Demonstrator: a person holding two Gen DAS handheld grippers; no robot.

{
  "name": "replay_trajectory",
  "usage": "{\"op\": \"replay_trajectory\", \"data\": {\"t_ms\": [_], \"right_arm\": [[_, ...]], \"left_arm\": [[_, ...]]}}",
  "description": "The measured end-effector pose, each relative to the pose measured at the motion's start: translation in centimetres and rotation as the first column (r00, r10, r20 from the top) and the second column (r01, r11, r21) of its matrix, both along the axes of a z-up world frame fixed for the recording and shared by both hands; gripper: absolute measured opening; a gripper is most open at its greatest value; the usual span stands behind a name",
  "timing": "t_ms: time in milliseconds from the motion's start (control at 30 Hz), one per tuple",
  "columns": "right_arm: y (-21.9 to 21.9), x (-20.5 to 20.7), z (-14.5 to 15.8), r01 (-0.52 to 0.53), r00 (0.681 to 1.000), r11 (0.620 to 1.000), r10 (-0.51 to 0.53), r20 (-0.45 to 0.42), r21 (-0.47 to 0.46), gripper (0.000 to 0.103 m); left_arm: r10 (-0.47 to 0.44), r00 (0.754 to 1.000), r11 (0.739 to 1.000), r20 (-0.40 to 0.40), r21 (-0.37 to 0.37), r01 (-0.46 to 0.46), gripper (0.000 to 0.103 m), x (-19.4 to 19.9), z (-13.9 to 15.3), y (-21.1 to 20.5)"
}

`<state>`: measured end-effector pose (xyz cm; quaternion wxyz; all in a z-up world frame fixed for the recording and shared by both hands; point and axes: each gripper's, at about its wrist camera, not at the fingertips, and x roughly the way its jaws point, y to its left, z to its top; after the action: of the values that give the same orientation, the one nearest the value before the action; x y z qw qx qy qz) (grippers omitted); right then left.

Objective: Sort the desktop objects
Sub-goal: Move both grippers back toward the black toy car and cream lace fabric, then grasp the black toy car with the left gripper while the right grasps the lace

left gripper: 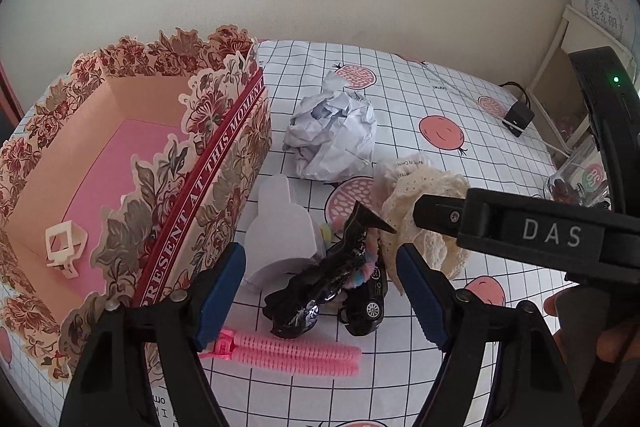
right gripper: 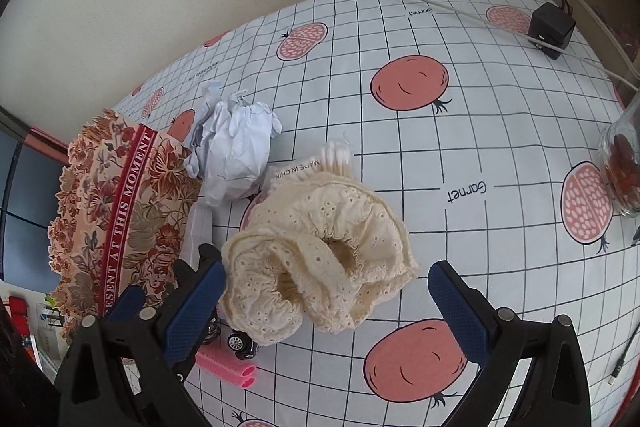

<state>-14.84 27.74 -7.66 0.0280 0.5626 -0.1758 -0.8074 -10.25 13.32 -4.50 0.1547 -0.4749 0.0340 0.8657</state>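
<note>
While both claws hang over the heap, you have each one spread wide and holding nothing: your left gripper straddles the crinkled black foil wrapper and the small black toy car, and your right gripper brackets the cream lace scrunchie, its pads clear of the fabric on both sides. That spacing reads as two picks lined up side by side, probably so neither claw fouls the other. In the left wrist view the floral pink cardboard box stands open at ten o'clock, close enough to serve as the sorting bin, with a small white plastic clip already on its floor. Its red band reads "PRESENT AT THIS MOMENT". The crumpled white paper ball lies at twelve o'clock, the pink hair roller at six. "DAS" marks your right gripper's arm, a tag behind the scrunchie says "MADE IN CHINA", and the grid-and-pomegranate tablecloth repeats "Garnet".
</note>
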Motion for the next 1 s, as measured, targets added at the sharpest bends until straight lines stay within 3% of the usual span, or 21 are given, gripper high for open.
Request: {"op": "replay_trajectory", "data": {"t_ms": [33,100,333,400,567,700,867,1000], "right_arm": [[-0.1,0.0,-0.2,0.003,1.0,1.0,-0.003,0.002,0.001,0.103],[-0.3,-0.1,-0.5,0.005,1.0,1.0,-0.005,0.008,0.0,0.103],[-0.6,0.0,-1.8,0.012,1.0,1.0,-0.012,0.025,0.003,0.099],[-0.7,0.1,-2.1,0.011,1.0,1.0,-0.011,0.026,-0.006,0.09],[-0.7,0.1,-2.3,0.02,1.0,1.0,-0.019,0.018,-0.023,0.078],[-0.4,0.2,-2.2,0.023,1.0,0.998,-0.023,0.001,-0.065,0.055],[-0.4,0.2,-2.3,0.028,1.0,0.995,-0.029,-0.007,-0.097,0.037],[0.0,0.4,-1.5,0.025,0.999,0.996,-0.029,-0.035,-0.087,0.031]], "left_arm": [[0.0,1.0,1.0,0.004,-0.005,0.0,0.077,0.0,-0.1,0.0],[-0.004,1.0,1.0,0.016,-0.015,0.004,0.062,0.0,-0.3,0.1],[-0.015,0.999,1.0,0.053,-0.02,0.016,0.045,0.0,-1.0,0.2],[-0.02,0.998,1.0,0.062,-0.02,0.021,0.04,-0.1,-1.2,0.2],[-0.028,0.997,0.999,0.074,-0.028,0.03,0.039,-0.1,-1.6,0.5],[-0.021,0.997,0.999,0.074,-0.024,0.023,0.036,-0.2,-1.6,0.4],[-0.017,0.997,1.0,0.081,-0.016,0.018,0.032,-0.3,-1.7,0.3],[-0.024,0.996,1.0,0.084,0.001,0.024,0.027,-0.4,-1.6,0.3]]}}
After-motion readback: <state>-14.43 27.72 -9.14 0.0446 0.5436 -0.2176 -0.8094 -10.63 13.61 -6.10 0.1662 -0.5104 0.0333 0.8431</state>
